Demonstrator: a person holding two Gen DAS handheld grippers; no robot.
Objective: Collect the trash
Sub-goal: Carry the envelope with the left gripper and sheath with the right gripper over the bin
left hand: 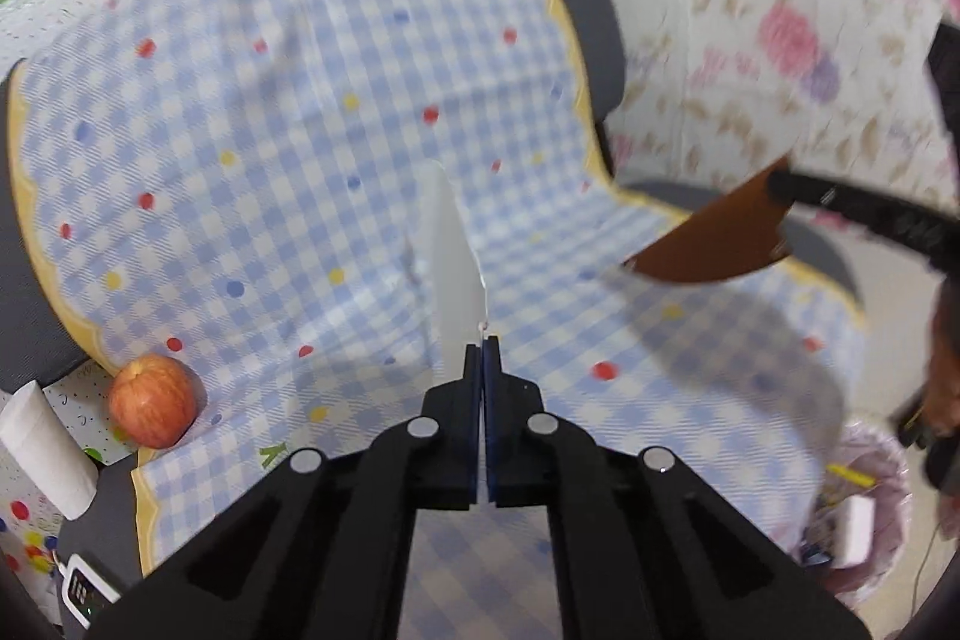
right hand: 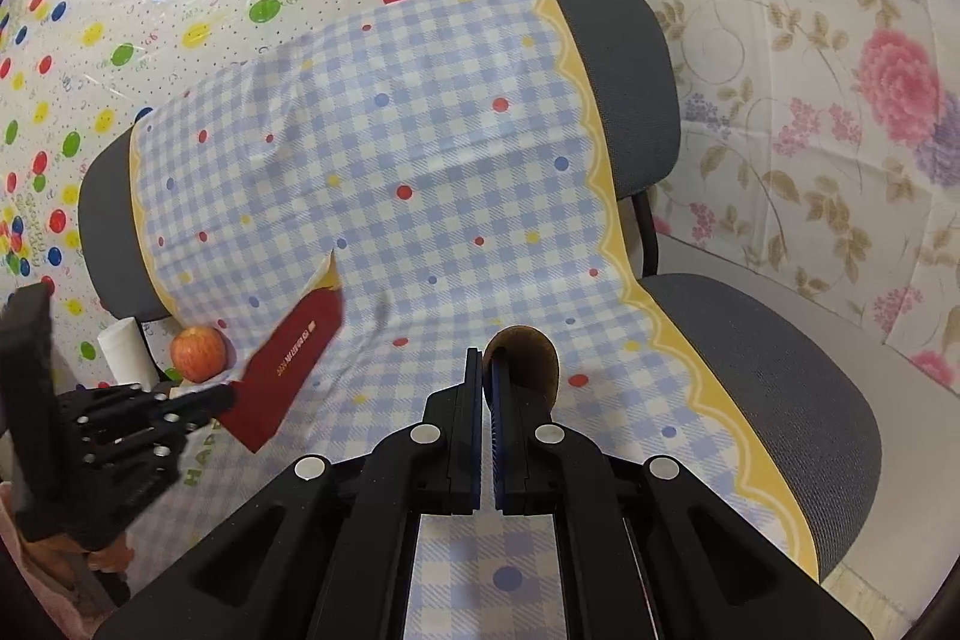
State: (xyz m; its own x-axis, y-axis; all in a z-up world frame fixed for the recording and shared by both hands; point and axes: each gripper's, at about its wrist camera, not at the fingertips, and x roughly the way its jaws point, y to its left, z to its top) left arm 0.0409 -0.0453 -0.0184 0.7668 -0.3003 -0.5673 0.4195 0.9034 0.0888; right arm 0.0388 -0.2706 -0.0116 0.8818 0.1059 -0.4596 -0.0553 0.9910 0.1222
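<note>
- Closest to my left wrist lens, the left gripper (left hand: pixel 482 340) is pinched nearly shut on a flat card (left hand: pixel 451 256); edge-on it is looking white there, while the right wrist view is showing the same piece as a dark red card (right hand: pixel 287 370) with small print, held at about 9 o'clock.
- Nearest the right lens, the right gripper (right hand: pixel 486 355) is squeezing a brown cardboard piece (right hand: pixel 528 358) between almost closed jaws; the left view is showing it as a brown curved sheet (left hand: pixel 720 238) at 3 o'clock.
- Both pieces are hanging above the checked cloth (right hand: pixel 420 160) draped over the grey chair (right hand: pixel 780 352), not resting on it.
- Progress, as I am judging it: two bits of trash are lifted but not yet dropped. A pink-lined bin (left hand: pixel 864 508) at 4 o'clock in the left view is already holding some wrappers, so part of the collecting seems done.
- An apple (right hand: pixel 198 353) and a white paper roll (right hand: pixel 126 355) are sitting at the seat's far left edge; I cannot say whether either counts as trash.
- Hard to read: the left view is blurring, the card's print is too small, the bin is cut off by the frame, and its contents are only partly showing.
</note>
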